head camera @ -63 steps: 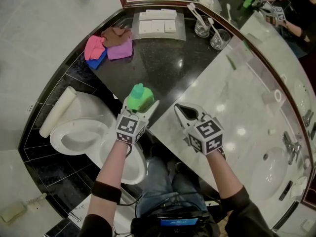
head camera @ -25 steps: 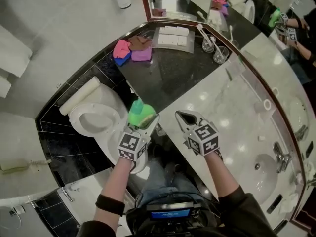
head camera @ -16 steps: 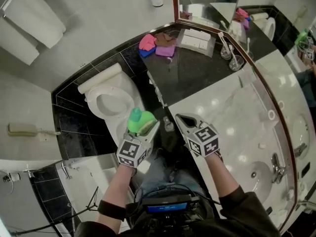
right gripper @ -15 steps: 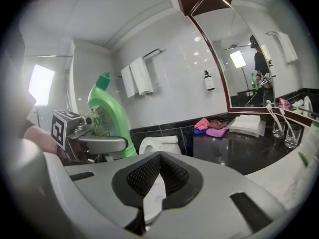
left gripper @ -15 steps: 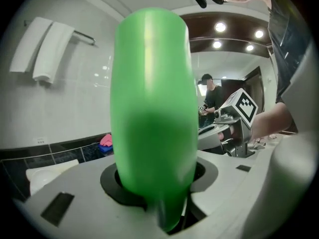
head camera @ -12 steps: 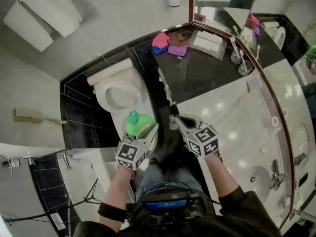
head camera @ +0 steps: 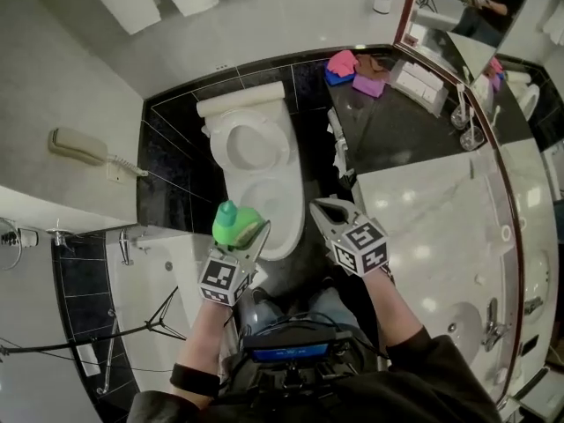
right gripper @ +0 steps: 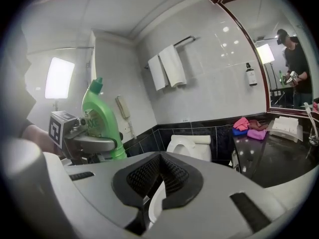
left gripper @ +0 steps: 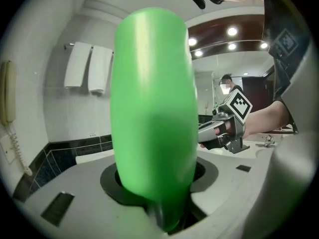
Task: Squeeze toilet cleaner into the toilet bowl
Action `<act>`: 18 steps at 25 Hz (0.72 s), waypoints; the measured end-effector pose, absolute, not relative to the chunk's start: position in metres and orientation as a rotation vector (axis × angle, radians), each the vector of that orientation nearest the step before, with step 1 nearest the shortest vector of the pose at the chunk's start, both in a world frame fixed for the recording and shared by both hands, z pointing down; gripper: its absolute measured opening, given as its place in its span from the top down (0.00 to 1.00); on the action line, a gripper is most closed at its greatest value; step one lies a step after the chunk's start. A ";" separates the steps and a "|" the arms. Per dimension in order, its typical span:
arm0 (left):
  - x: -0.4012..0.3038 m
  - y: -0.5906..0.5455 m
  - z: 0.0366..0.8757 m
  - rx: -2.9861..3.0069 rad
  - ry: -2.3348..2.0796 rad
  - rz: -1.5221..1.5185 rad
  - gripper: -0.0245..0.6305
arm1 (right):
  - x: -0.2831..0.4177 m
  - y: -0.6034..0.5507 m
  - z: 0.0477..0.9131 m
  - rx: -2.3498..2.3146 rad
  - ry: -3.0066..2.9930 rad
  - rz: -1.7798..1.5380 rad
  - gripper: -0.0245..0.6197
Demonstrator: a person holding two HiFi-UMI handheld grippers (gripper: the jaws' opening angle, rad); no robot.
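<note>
**Left gripper** [head camera: 247, 239]: jaws part-way open, clamped on the lower body of the green cleaner bottle [head camera: 232, 224]. Pressing on the body, not the neck, likely puts the jaws where a squeeze will count.

**Cleaner bottle** [left gripper: 152, 108]: upright, with its angled neck and cap uppermost. That posture looks meant to keep the liquid in until the nozzle is aimed. From the head view it sits at the near left edge of the toilet [head camera: 280, 180], beside the bowl and not over its opening. The nozzle is not pointed into the bowl. Tipping and squeezing are not yet done.

**Right gripper** [head camera: 322, 210]: jaws closed together with nothing between them. It hovers at the near right edge of the toilet, level with the left one, apparently spare and ready to steady the bottle or work its cap.

**Toilet**: lid and seat raised against the tank, so the bowl is open to receive cleaner.

**Worktop** [head camera: 398, 135]: dark, to the right of the toilet, with folded cloths [head camera: 352, 64] at its far end. Neither plays a part here.
</note>
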State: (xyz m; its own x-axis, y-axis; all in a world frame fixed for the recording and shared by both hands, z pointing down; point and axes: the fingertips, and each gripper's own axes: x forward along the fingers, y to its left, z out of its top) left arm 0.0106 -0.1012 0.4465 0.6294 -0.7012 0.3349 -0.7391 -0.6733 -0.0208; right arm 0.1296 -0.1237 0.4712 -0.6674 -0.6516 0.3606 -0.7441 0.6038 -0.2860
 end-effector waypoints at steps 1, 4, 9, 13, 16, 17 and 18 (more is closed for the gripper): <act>-0.001 -0.098 0.442 2.715 -1.228 0.481 0.65 | 0.118 -0.122 0.472 1.143 -2.612 0.609 0.95; -0.039 -0.087 0.440 2.686 -1.285 0.483 0.65 | 0.084 -0.113 0.469 1.082 -2.618 0.590 0.95; -0.095 -0.073 0.439 2.686 -1.313 0.520 0.65 | 0.034 -0.105 0.465 1.025 -2.623 0.568 0.95; -0.132 -0.067 0.443 2.655 -1.369 0.498 0.65 | 0.008 -0.100 0.466 1.003 -2.618 0.560 0.95; -0.146 -0.059 0.445 2.638 -1.392 0.496 0.65 | -0.006 -0.095 0.465 0.984 -2.622 0.558 0.95; -0.148 -0.055 0.443 2.628 -1.392 0.498 0.65 | -0.010 -0.094 0.466 0.982 -2.622 0.556 0.95; -0.151 -0.052 0.442 2.621 -1.395 0.501 0.65 | -0.014 -0.093 0.467 0.979 -2.622 0.553 0.95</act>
State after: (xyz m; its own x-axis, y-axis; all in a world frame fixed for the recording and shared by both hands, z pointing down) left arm -0.1510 -0.0523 0.4420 0.5174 -0.7815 0.3487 -0.8249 -0.5639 -0.0397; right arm -0.0136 -0.0925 0.4672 -0.7279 -0.5625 0.3921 -0.6729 0.6957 -0.2514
